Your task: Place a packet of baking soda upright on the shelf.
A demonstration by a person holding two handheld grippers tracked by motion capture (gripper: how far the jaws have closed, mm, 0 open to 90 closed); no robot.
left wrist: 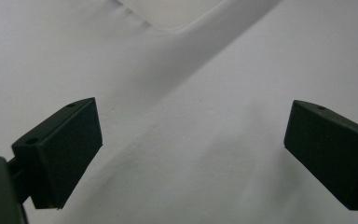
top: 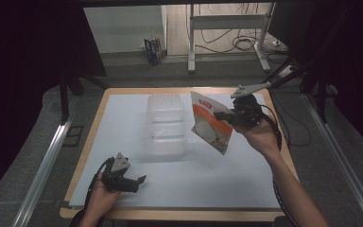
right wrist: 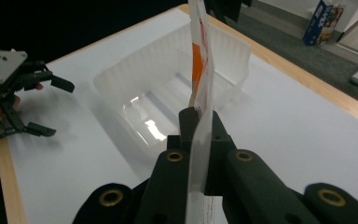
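Pouch (top: 210, 122) hangs pinched in the right claw (top: 227, 116), long axis tilted, just right of the tub (top: 165, 125). Left claw (top: 134, 182) rests open on the desk (top: 217, 184), nearer the person than the tub.

A wooden-edged table (top: 98, 109), its top almost wholly covered by a white sheet (top: 208, 179), stands on grey carpeted floor (top: 132, 71) between two metal rails. A clear plastic container (top: 165, 125) rests directly on the sheet, left of the middle and towards the far edge; seen from the right gripper view it is an open, ribbed-walled tub (right wrist: 168, 93) with an empty, glossy bottom. The sheet shows soft creases in the left gripper view (left wrist: 182, 154). A strip of bare wood frames the sheet along the near and side edges.
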